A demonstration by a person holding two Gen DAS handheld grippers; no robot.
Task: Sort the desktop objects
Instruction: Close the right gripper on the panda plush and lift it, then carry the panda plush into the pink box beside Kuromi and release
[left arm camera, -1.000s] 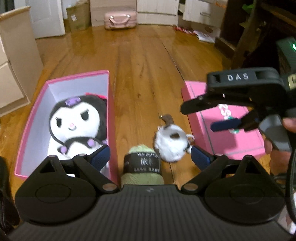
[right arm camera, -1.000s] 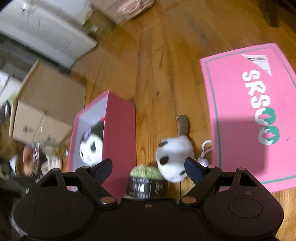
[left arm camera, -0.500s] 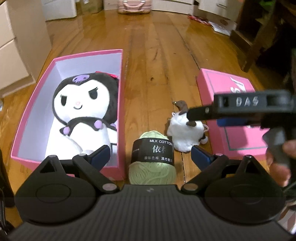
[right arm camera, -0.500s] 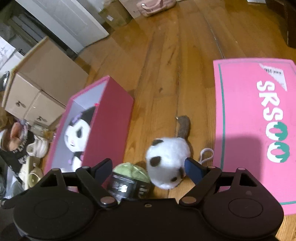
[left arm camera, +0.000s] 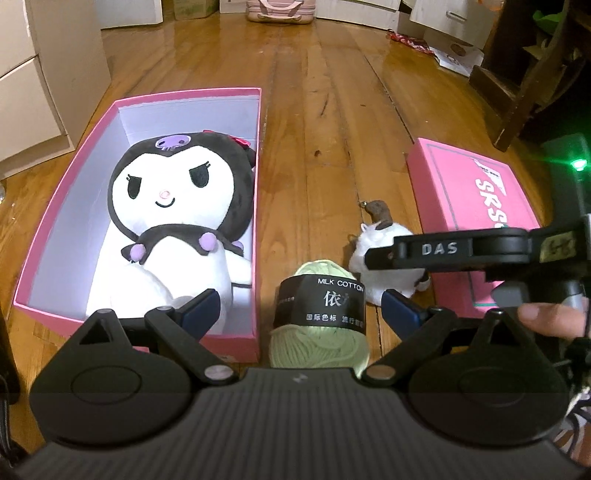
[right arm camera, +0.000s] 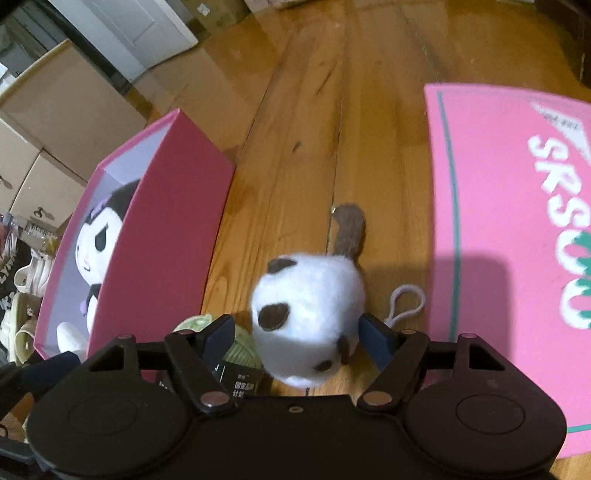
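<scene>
While the right gripper (right arm camera: 296, 329) closes around the white toy (right arm camera: 308, 317) on the floor (right arm camera: 306, 122) (pads not yet pressing), the left gripper (left arm camera: 301, 309) hangs unclenched over the yarn (left arm camera: 322, 315), gripping nothing. Toy lies between the pink box (left arm camera: 258, 221), holding a plush (left arm camera: 173, 221), and the lid (right arm camera: 509, 229).

Probably a lived-in home room: glossy wooden plank floor (left arm camera: 325, 92), pale pink carry case (left arm camera: 280, 9) at the far wall, cardboard boxes (right arm camera: 62, 110) left, white door (right arm camera: 129, 26).
</scene>
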